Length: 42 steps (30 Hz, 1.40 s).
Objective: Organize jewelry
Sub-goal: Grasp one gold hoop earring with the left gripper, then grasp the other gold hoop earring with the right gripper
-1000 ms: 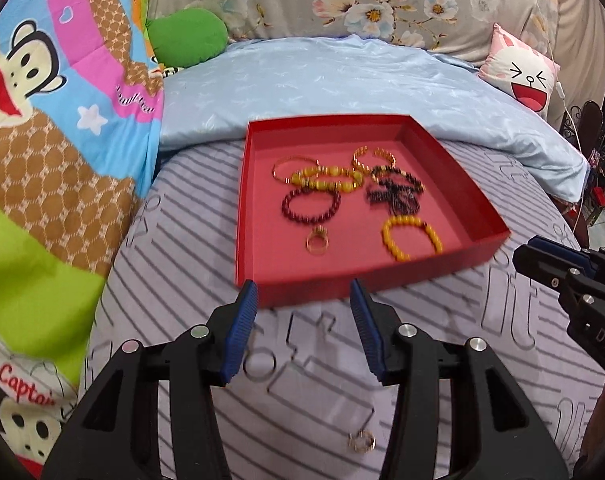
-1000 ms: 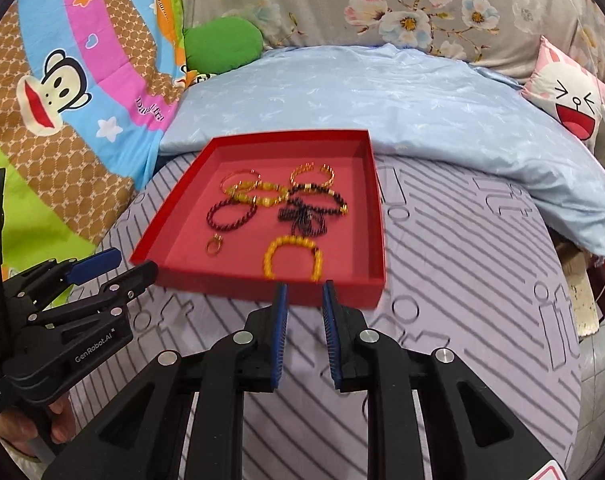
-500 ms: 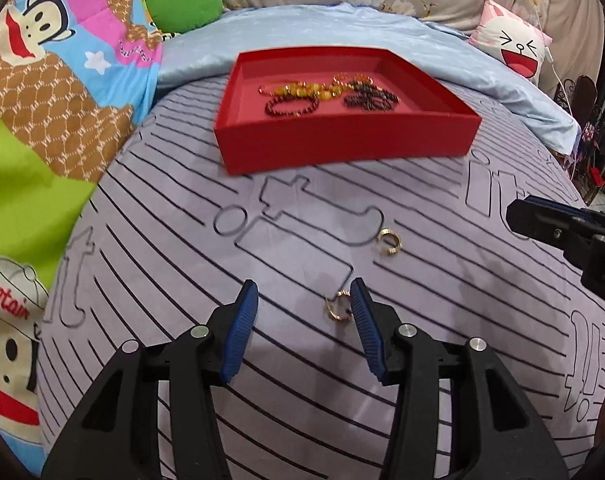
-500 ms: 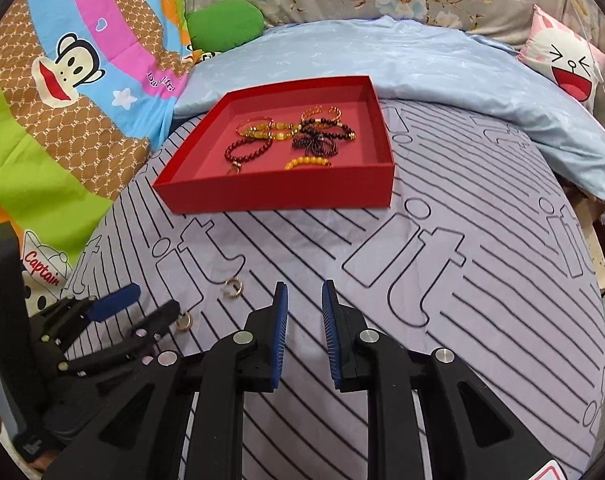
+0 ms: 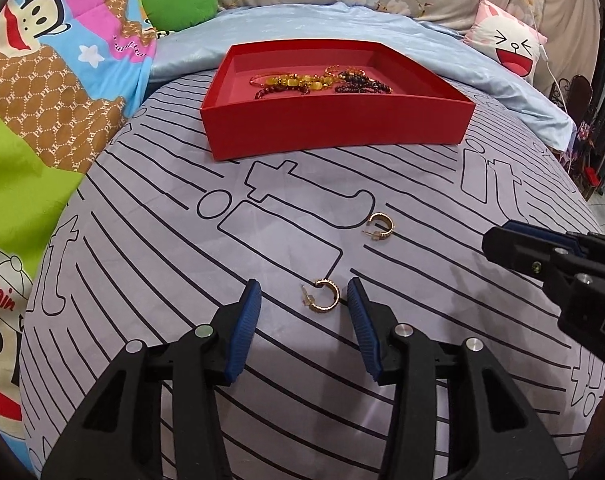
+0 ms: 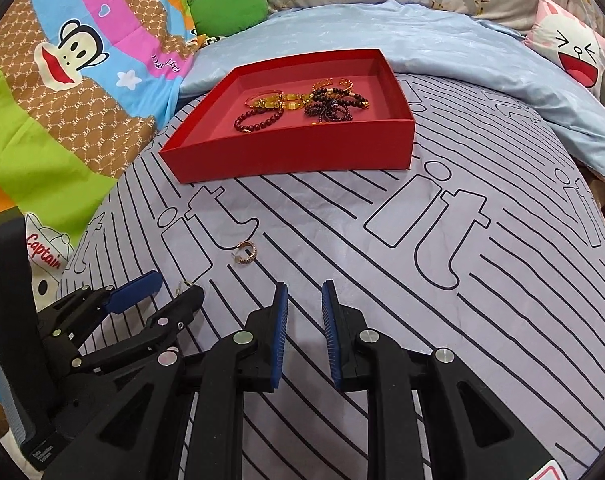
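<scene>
Two gold hoop earrings lie on the grey striped bedsheet. The nearer earring (image 5: 324, 296) sits between the blue pads of my left gripper (image 5: 303, 286), closer to the right pad; the jaws are closing and neither pad presses on it. The other earring (image 5: 380, 227) (image 6: 246, 252) lies free, further toward the red tray (image 5: 334, 128) (image 6: 286, 156), which holds several bead bracelets (image 5: 302, 80) (image 6: 298, 100). My right gripper (image 6: 304, 286) hovers over bare sheet to the right, with a narrow gap between its pads and nothing in it.
A light blue quilt (image 5: 342, 24) lies behind the tray. A cartoon monkey blanket (image 5: 42, 80) and a green cushion (image 5: 178, 4) are at the left, and a pink face pillow (image 5: 510, 46) is at the back right. The bed's edge drops off at the right.
Both grippers pulled back from the red tray and sank toward the sheet. The near earring, earlier beside the left gripper's right pad, now lies between its jaws.
</scene>
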### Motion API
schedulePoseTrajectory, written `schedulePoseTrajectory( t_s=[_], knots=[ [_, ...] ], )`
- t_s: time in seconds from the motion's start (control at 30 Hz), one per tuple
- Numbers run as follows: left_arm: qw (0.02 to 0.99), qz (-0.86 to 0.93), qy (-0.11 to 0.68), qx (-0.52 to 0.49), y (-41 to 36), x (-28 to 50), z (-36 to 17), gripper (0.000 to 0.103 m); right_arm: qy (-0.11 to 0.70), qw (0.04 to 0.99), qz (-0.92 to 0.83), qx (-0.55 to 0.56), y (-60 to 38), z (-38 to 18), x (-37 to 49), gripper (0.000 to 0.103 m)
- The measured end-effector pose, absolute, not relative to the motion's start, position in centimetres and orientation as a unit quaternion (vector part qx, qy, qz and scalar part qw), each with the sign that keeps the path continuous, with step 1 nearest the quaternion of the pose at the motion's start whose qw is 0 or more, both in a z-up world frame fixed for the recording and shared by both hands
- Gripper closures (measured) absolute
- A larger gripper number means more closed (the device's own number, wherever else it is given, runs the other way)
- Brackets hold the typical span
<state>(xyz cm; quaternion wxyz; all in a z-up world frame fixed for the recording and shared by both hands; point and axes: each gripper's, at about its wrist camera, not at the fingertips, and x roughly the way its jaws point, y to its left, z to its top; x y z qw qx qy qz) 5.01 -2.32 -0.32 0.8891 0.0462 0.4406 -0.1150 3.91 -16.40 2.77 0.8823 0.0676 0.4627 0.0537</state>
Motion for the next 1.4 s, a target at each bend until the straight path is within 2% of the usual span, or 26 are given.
schedulePoseTrajectory(
  t_s=[0.1, 0.27, 1.23, 1.4],
  knots=[
    [0.891, -0.115, 0.436, 0.052, -2.5, 4.8, -0.4, 0.066, 0.464, 0.882, 0.056, 0.068, -16.2, 2.6, 4.0, 0.085],
    [0.890, -0.119, 0.439, 0.037, -1.8, 4.9, -0.2, 0.085, 0.467, 0.879, 0.063, 0.068, -15.8, 2.3, 4.1, 0.085],
    [0.890, -0.105, 0.444, 0.014, 0.3, 7.4, -0.1, 0.085, 0.480, 0.873, 0.090, 0.023, -10.6, 0.1, 8.1, 0.084],
    [0.890, -0.105, 0.444, 0.013, 0.3, 7.6, -0.2, 0.085, 0.477, 0.874, 0.087, 0.018, -10.5, 0.0, 8.3, 0.087]
  ],
)
